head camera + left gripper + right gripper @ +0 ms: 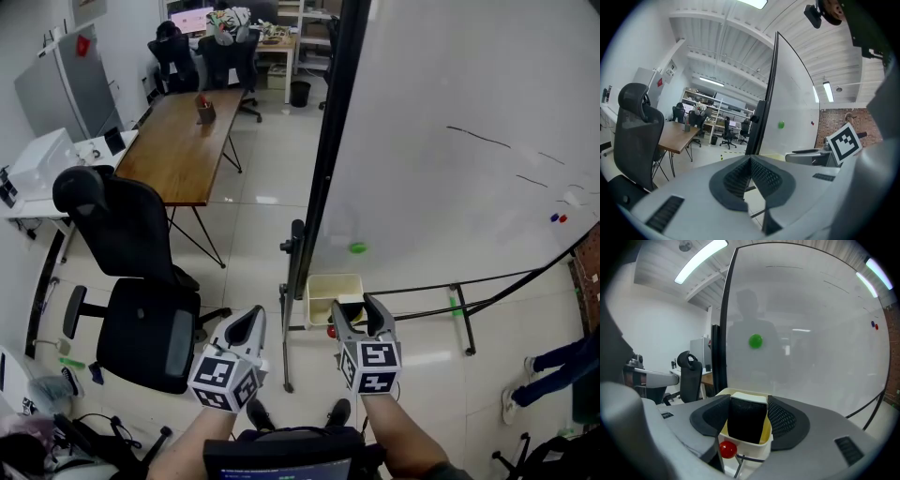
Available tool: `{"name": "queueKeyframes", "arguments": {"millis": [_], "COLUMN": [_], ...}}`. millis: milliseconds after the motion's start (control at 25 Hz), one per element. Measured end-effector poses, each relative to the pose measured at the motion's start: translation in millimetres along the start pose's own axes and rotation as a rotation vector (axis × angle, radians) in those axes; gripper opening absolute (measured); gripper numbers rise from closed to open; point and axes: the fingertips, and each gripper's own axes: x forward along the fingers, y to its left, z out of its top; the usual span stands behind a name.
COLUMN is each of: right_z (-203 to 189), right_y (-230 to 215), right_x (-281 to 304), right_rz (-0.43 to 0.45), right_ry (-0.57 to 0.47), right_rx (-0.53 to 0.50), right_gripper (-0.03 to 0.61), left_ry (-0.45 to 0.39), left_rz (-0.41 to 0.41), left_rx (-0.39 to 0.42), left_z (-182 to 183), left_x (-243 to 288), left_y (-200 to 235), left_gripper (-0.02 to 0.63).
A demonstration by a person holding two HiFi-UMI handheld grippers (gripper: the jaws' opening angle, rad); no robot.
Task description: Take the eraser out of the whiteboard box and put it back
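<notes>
Right gripper (748, 401) clamped on eraser (747, 423), lower centre of frame, at box (743, 448) mouth. Left gripper (751, 160) jaws together, empty. Risk: eraser catches box rim and slips from pads, or tips box.

We see the whiteboard box (323, 279) open at the top, though its near end is filled by the eraser (746, 420) clamped between the jaws of the right gripper (357, 305), so only the far end is free. The whiteboard (450, 187) rises just behind the box and its black frame edge (330, 159) closes the left side. A red knob (727, 449) juts out under the box's front. The left gripper (253, 317), jaws together, hangs between the stand's upright (285, 328) and the office chair (141, 309) — the floor (248, 234) ahead of it is open.
</notes>
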Motion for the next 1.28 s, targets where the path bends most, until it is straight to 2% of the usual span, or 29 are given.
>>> {"name": "queueKeyframes", "arguments": {"millis": [440, 640, 800, 1040, 1280], "right_z": [89, 132, 159, 179, 189], "right_y": [-4, -1, -1, -7, -10], "right_x": [-55, -83, -103, -122, -134], "right_rz": [0.063, 0.116, 0.155, 0.183, 0.197], "right_ry": [-0.171, -0.245, -0.298, -0.348, -0.369], "right_rx": [0.04, 0.029, 0.023, 0.004, -0.011], "right_gripper": [0.27, 0.27, 0.27, 0.269, 0.268], "left_ry": [-0.115, -0.188, -0.228, -0.276, -0.275], "left_rz": [-0.031, -0.086, -0.09, -0.11, -0.098], "left_rx": [0.04, 0.079, 0.117, 0.15, 0.178], "left_z": [67, 107, 136, 159, 163], "left_x": [-16, -26, -36, -43, -44], "left_y": [-24, -50, -68, -90, -99], "left_gripper": [0.023, 0.023, 0.023, 0.021, 0.021]}}
